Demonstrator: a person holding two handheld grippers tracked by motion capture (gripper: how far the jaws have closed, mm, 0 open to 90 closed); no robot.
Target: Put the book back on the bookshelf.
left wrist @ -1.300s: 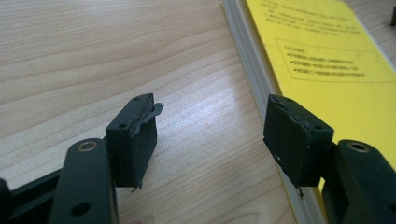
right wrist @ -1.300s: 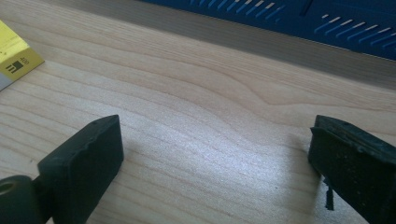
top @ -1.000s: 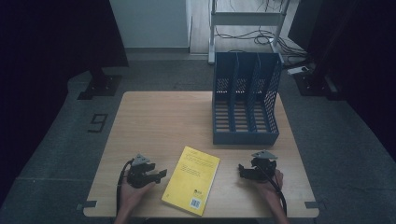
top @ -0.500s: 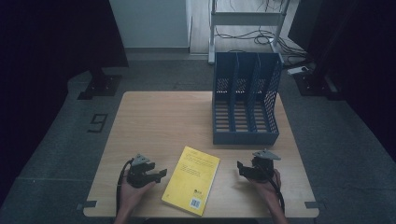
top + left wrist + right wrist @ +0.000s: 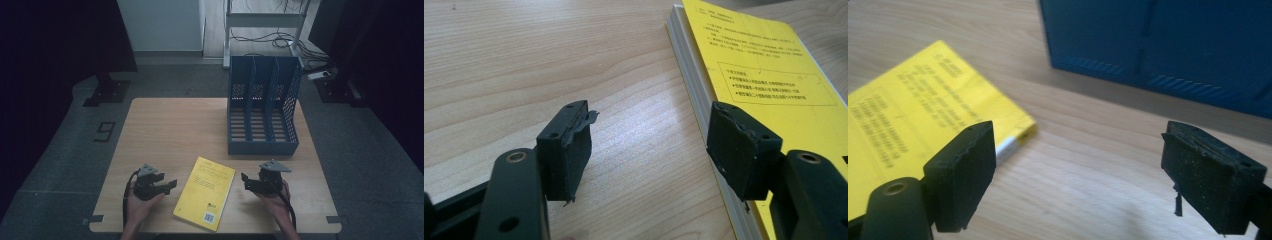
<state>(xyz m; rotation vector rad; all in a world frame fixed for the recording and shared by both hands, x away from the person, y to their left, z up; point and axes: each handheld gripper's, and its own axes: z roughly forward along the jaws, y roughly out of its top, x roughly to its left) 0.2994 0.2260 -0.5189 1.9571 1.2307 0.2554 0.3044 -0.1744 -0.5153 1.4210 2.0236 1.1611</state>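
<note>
Compared with one second ago, the right tool (image 5: pixel 248 181) is a little higher and nearer to the yellow book (image 5: pixel 205 192), and its jaws have just been closing a bit; they stand apart with nothing between them. On the other side, the left tool (image 5: pixel 170 184) rests in the same place, released too (its jaws point at the book's long edge). Between both tools the book lies flat on the counter (image 5: pixel 170 127), just in front of the blue file rack (image 5: pixel 263 107).

Yellow book (image 5: pixel 769 75) cover with small printed lines too fine to read, barcode on it, "9" (image 5: pixel 104 132) marked on floor
</note>
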